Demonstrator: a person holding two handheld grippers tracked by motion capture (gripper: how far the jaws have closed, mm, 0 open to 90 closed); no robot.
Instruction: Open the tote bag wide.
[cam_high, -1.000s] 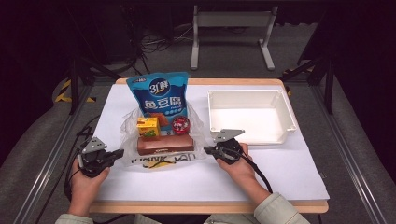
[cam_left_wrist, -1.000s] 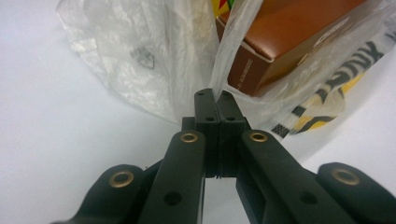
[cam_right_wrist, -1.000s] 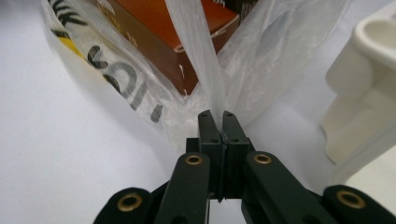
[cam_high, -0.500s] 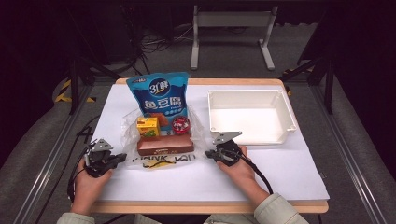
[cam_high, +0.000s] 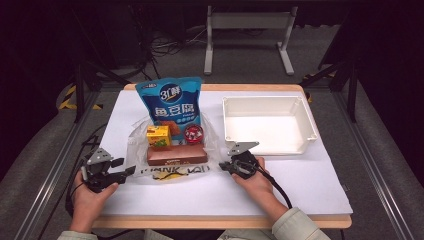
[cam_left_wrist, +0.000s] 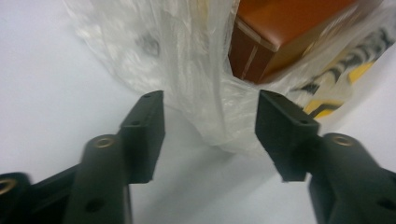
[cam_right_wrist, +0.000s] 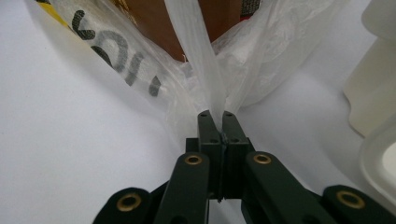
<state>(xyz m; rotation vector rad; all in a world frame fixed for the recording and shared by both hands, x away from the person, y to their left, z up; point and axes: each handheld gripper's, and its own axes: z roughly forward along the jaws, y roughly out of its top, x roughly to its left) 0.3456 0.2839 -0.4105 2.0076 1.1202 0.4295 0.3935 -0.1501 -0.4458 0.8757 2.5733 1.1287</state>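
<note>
A clear plastic bag lies open on the white table cover, with a brown box, a yellow carton, a red can and a tall blue snack pouch on it. My right gripper is shut on the bag's handle strip at the bag's right corner. My left gripper stands open at the bag's left corner. Crumpled plastic sits between its jaws, with the brown box just beyond.
A white rectangular tray stands to the right of the bag, close behind my right hand; its rim appears at the right of the right gripper view. The table's wooden front edge runs below both hands.
My left gripper has moved right toward the bag's left corner. The right gripper has stayed at the bag's right corner.
</note>
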